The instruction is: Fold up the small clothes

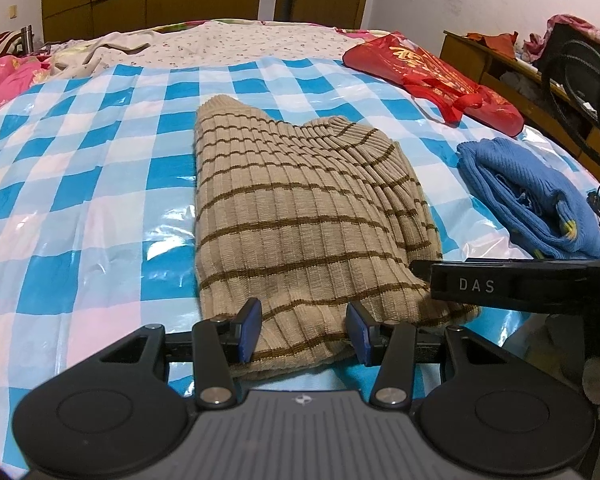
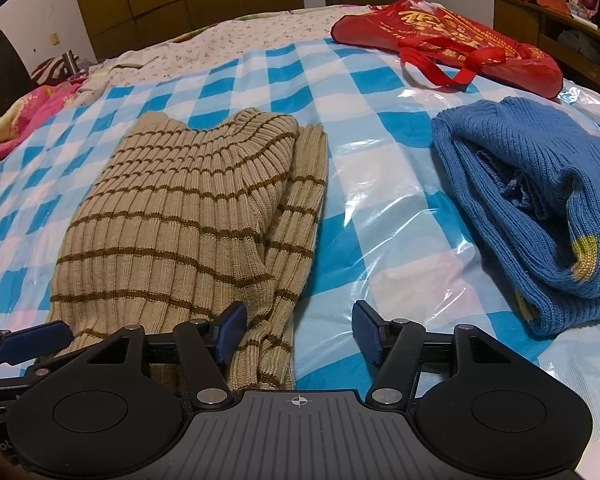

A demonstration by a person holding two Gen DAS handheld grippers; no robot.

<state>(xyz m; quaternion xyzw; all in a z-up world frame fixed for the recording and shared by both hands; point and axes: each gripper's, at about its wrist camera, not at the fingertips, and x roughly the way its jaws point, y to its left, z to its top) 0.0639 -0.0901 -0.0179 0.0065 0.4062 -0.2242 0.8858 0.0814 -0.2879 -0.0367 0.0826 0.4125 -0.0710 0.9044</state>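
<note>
I am looking across a bed (image 1: pixel 260 46) with a blue and white checked plastic sheet (image 1: pixel 100 152) spread over it, and that sheet is where I work. A red bag (image 2: pixel 452 40) lies at the far right of the sheet, well apart from the clothes.

The tan striped sweater (image 1: pixel 296 216) lies in the middle of the sheet. It looks folded lengthwise already: in the right wrist view a second layer shows along its right edge, and the whole piece forms a long narrow shape with the collar at the far end. To its right, apart from it, sits a blue sweater (image 2: pixel 540 208) in a loose bundle with its edges uneven; I judge that one either roughly folded or waiting to be redone.

My left claw (image 1: pixel 304 330) is half open over the near hem of the tan sweater, with the fabric between its blue pads; I cannot tell whether the pads press on it. My right claw (image 2: pixel 298 334) stands wide at the hem's right corner, the cloth beside its left pad only and the right pad over bare sheet, so it holds nothing.

As I judge it, the side fold is done and the hem-to-collar fold is still left, then the blue sweater.
</note>
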